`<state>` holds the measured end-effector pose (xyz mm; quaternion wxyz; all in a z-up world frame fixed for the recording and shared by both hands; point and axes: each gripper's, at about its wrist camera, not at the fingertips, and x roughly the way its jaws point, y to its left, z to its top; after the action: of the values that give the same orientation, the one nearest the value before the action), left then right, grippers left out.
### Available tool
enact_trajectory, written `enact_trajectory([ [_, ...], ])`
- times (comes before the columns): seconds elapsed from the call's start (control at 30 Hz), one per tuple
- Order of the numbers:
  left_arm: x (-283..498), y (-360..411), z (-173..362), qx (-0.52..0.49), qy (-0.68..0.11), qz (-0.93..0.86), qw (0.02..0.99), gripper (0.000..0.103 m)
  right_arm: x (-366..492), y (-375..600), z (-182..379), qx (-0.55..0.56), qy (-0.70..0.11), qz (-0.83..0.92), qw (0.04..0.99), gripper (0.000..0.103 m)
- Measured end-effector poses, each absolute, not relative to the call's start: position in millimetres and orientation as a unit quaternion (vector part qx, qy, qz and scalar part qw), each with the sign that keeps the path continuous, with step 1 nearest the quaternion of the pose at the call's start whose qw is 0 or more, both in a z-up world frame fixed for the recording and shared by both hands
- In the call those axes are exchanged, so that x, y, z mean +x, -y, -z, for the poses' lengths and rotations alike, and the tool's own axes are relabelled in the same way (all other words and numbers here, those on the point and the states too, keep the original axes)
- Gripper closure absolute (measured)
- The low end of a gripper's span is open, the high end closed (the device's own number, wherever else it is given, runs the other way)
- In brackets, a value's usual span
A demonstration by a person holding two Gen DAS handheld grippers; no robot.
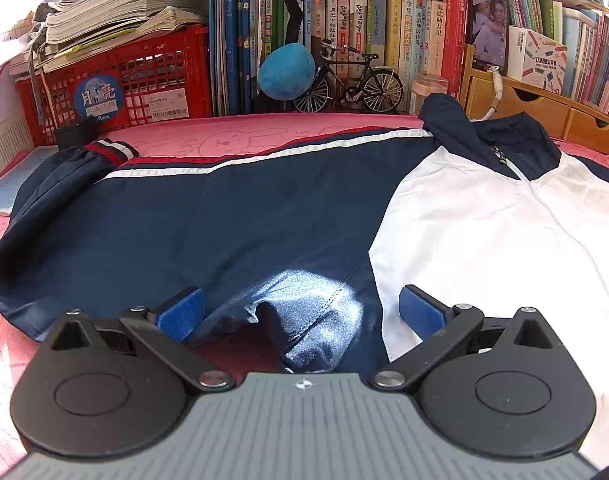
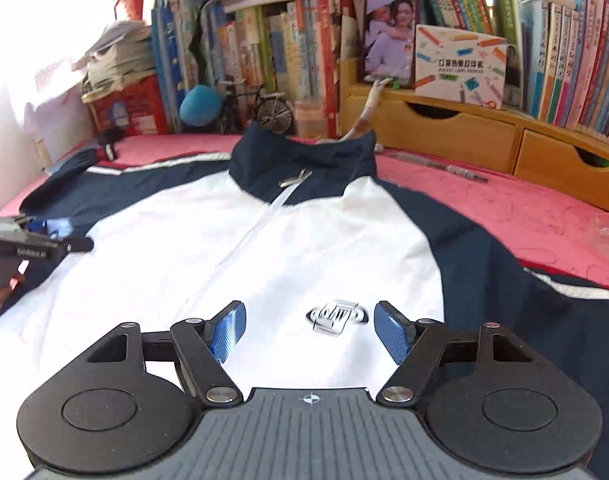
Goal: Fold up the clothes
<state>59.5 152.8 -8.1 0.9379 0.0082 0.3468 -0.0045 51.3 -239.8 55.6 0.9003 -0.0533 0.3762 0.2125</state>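
Observation:
A navy and white zip jacket (image 1: pixel 232 216) lies spread front-up on a pink bed cover (image 1: pixel 240 138), collar toward the bookshelves. Its left sleeve, with a red and white striped cuff (image 1: pixel 110 151), stretches out to the left. My left gripper (image 1: pixel 302 312) is open, its blue pads on either side of a raised fold of navy fabric (image 1: pixel 304 320) at the sleeve's lower edge. My right gripper (image 2: pixel 310 330) is open just above the white chest panel (image 2: pixel 232 256), its pads either side of the chest logo (image 2: pixel 336 315). The left gripper (image 2: pixel 28 240) also shows at the right view's left edge.
Bookshelves packed with books (image 1: pixel 360 28) stand behind the bed. A red crate (image 1: pixel 124 88) holds stacked papers. A blue plush ball (image 1: pixel 285 72) and a model bicycle (image 1: pixel 350 84) sit at the back edge. Wooden drawers (image 2: pixel 464 136) are at the back right, with pens (image 2: pixel 452 170) lying nearby.

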Motion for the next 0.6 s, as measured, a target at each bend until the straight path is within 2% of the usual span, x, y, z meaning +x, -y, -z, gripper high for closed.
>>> enact_trajectory([
  [0.03,59.5,-152.6,8.0,0.008,-0.347,0.004,0.938,0.0,50.3,242.8,-45.5,-0.079,-0.388,-0.193,0.898,0.03],
  [0.07,59.6,-152.7,7.9,0.008,-0.347,0.004,0.938,0.0,51.3,255.3,-38.5,-0.079,-0.384,-0.172,0.904,0.024],
  [0.17,59.3,-152.8,7.8,0.008,-0.346,0.004,0.938,0.0,61.1,288.8,-30.4,-0.066,-0.385,-0.054,0.919,0.027],
  [0.23,58.3,-154.9,6.4,0.007,-0.347,0.0,0.938,0.0,63.6,294.3,-44.1,-0.071,-0.381,0.018,0.921,0.027],
  [0.3,56.5,-160.6,1.4,-0.001,-0.347,-0.004,0.938,0.0,49.1,288.5,-60.6,-0.086,-0.351,-0.005,0.932,0.028],
  [0.37,53.6,-170.4,-7.6,-0.015,-0.347,-0.009,0.938,0.0,30.2,276.5,-71.9,-0.112,-0.33,-0.037,0.937,0.021],
  [0.47,49.3,-196.0,-33.5,-0.029,-0.312,-0.015,0.949,0.0,0.0,255.1,-86.7,-0.149,-0.3,-0.094,0.937,0.018],
  [0.53,57.1,-216.3,-49.0,-0.005,-0.282,-0.055,0.958,0.0,-11.6,239.7,-87.2,-0.154,-0.298,-0.145,0.931,0.018],
  [0.6,78.8,-237.8,-53.4,0.038,-0.291,-0.115,0.949,0.0,-15.3,215.6,-84.3,-0.146,-0.307,-0.199,0.919,0.018],
])
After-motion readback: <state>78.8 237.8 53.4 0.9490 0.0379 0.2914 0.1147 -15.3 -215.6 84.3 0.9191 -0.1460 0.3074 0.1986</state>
